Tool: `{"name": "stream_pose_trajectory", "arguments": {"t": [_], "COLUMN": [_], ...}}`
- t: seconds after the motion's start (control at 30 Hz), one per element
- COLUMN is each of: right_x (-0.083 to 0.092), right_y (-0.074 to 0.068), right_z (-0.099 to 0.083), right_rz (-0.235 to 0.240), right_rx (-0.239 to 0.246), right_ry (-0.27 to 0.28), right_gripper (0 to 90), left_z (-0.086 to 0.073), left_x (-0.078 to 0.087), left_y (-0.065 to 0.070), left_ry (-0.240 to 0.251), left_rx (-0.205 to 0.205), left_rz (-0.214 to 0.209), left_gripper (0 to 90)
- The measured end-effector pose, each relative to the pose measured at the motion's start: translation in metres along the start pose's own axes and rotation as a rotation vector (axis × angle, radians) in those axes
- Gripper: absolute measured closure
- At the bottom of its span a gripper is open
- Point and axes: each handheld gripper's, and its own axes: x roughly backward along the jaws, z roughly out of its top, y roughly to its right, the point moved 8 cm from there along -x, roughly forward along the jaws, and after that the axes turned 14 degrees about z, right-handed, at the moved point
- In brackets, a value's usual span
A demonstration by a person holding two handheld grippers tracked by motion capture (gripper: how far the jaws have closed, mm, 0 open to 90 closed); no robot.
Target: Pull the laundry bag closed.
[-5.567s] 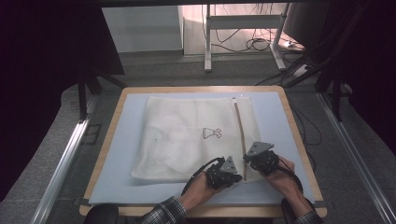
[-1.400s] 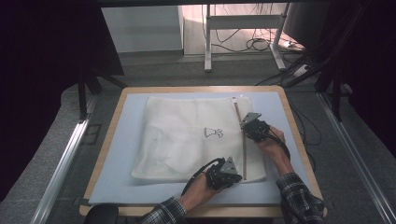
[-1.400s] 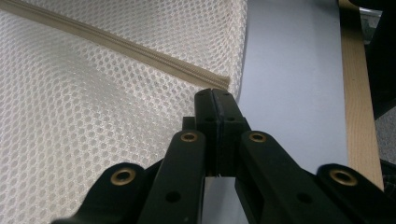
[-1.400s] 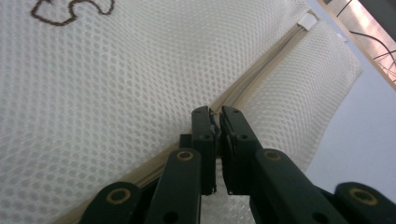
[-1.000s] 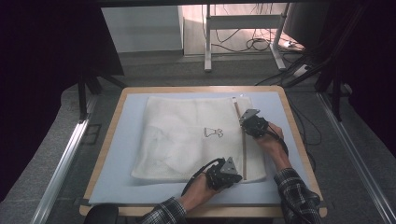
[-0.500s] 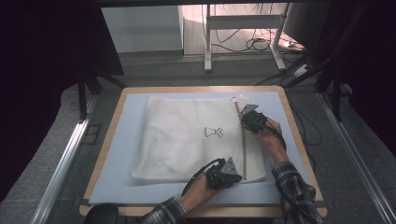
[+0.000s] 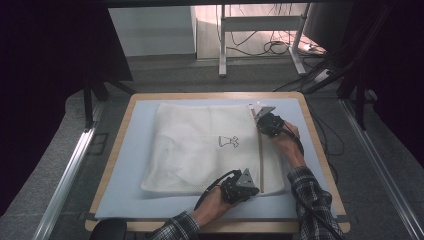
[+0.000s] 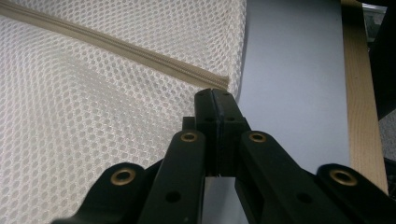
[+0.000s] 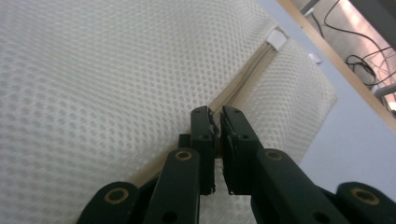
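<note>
A white mesh bag [image 7: 200, 145] lies flat on the blue mat [image 7: 145, 115], with a small black print [image 7: 229, 142] on it. A beige zipper [image 7: 261, 155] runs along its right side. My left gripper [image 7: 256, 186] is at the bag's near edge; its jaws [image 8: 215, 95] are shut on the mesh right beside the zipper's end [image 8: 219, 82]. My right gripper [image 7: 261, 120] sits on the zipper close to the far end. Its jaws [image 9: 215, 114] are pinched over the zipper line [image 9: 243, 88] on the pull, which is mostly hidden between them.
The mat covers a wood-edged table [image 7: 320, 145]. A white tag [image 9: 279, 39] marks the zipper's far end. Bare mat lies right of the bag [image 8: 294, 70]. Beyond the table stand a metal frame leg [image 7: 221, 45] and cables [image 7: 280, 47] on the floor.
My right gripper has travelled along the zipper from the bag's near edge to its far end, still creeping farther in the last second. The left gripper has stayed at the near edge.
</note>
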Motion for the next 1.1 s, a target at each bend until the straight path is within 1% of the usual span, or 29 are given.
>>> {"name": "stream_pose_trajectory", "arguments": {"t": [0.17, 0.27, 0.47, 0.5, 0.67, 0.7, 0.9, 0.93, 1.1], "right_x": [-0.004, -0.005, -0.008, -0.009, -0.012, -0.014, -0.017, -0.017, -0.021], "right_y": [0.005, 0.007, 0.011, 0.014, 0.017, 0.02, 0.024, 0.025, 0.028], "right_z": [0.003, 0.004, 0.007, 0.009, 0.011, 0.012, 0.015, 0.016, 0.019], "right_rz": [-0.009, -0.008, -0.024, -0.031, -0.039, -0.045, -0.043, -0.049, -0.046], "right_rx": [-0.008, -0.003, -0.001, 0.005, 0.004, 0.005, 0.0, 0.001, -0.006], "right_ry": [0.0, 0.001, -0.002, -0.002, -0.002, -0.003, -0.002, 0.001, 0.01], "right_gripper": [82.9, 82.9, 83.0, 83.1, 83.1, 83.1, 83.1, 83.1, 82.9], "left_z": [0.0, 0.0, 0.0, 0.0, 0.0, 0.0, 0.0, 0.0, 0.0], "left_x": [0.0, 0.0, 0.0, 0.0, 0.0, 0.0, 0.0, 0.0, 0.0], "left_y": [0.0, 0.0, 0.0, 0.0, 0.0, 0.0, 0.0, 0.0, 0.0], "left_ry": [0.001, 0.0, 0.0, 0.0, 0.0, 0.0, 0.0, 0.0, 0.002], "left_rx": [-0.001, -0.001, -0.002, -0.003, -0.003, -0.003, -0.002, -0.003, -0.006], "left_rz": [0.002, 0.002, 0.003, 0.003, 0.003, 0.003, 0.003, 0.003, 0.005], "left_gripper": [89.9, 90.0, 90.0, 90.0, 90.0, 90.0, 90.0, 90.0, 90.0]}}
